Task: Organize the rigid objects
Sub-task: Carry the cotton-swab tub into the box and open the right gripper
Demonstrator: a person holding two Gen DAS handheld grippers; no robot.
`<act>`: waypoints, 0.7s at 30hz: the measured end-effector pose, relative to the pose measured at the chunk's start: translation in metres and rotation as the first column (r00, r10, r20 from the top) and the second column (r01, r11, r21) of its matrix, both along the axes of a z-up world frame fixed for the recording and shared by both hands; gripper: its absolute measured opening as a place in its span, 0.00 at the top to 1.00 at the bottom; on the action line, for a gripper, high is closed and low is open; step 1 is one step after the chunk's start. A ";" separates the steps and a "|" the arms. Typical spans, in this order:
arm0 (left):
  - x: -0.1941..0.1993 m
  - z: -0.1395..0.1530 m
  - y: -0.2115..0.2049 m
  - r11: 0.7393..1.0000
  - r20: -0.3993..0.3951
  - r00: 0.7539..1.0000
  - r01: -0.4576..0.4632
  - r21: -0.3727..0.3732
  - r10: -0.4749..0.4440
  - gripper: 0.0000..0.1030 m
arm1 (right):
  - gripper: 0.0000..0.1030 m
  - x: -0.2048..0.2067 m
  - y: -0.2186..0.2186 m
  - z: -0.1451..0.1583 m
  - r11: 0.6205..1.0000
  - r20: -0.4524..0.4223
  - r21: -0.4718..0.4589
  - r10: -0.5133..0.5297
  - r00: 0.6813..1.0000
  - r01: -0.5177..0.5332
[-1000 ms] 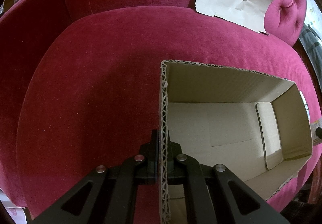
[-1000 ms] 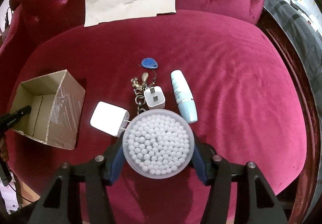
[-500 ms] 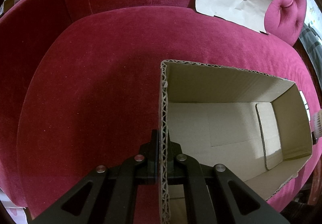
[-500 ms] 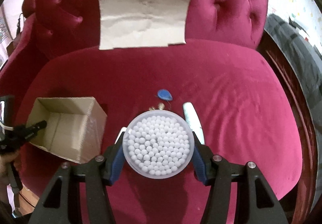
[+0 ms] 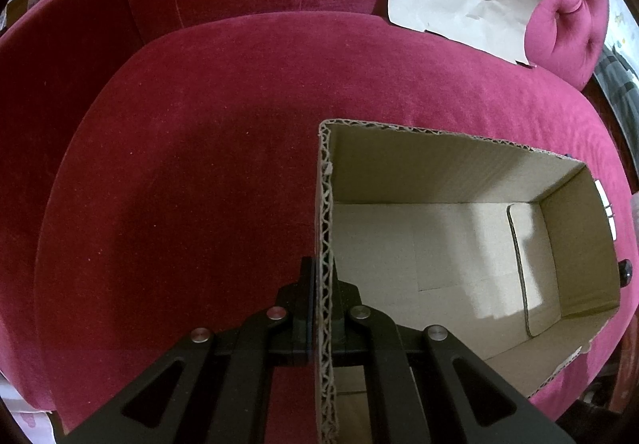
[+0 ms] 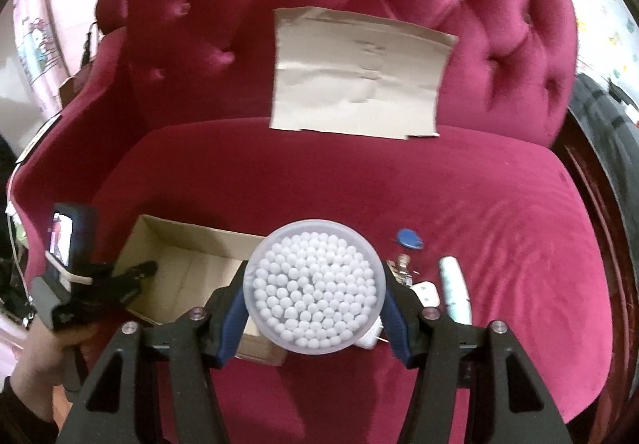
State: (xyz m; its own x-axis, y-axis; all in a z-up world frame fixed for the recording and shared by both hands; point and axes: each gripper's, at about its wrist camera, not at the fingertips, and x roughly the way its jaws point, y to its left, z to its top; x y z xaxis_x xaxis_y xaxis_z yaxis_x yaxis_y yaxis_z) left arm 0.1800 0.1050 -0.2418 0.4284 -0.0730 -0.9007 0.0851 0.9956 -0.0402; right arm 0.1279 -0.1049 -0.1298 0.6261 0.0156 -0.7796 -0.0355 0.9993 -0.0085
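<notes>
The left gripper [image 5: 324,308] pinches the wall of the empty box [image 5: 447,244] to steady it, while the right gripper [image 6: 315,306], closed on the tub of cotton swabs [image 6: 314,286], holds it above the sofa [image 6: 459,196] beside the box

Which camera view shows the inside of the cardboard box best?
The left wrist view: the cardboard box fills it, open, its floor bare. In the right wrist view the box is smaller, and the cotton swab tub covers one corner.
</notes>
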 end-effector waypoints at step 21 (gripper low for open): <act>-0.002 -0.001 0.004 1.000 0.003 1.000 -0.005 -0.016 0.005 0.97 | 0.40 0.054 0.088 -0.036 0.973 -0.104 0.049 0.231 0.967 -0.227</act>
State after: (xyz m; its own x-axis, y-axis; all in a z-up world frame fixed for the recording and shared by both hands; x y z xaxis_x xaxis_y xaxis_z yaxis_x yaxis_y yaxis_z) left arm 0.1776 0.1087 -0.2431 0.4317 -0.0849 -0.8980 0.0807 0.9952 -0.0554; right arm 0.1817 -0.0174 -0.1659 0.5144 0.1786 -0.8388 -0.2622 0.9640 0.0445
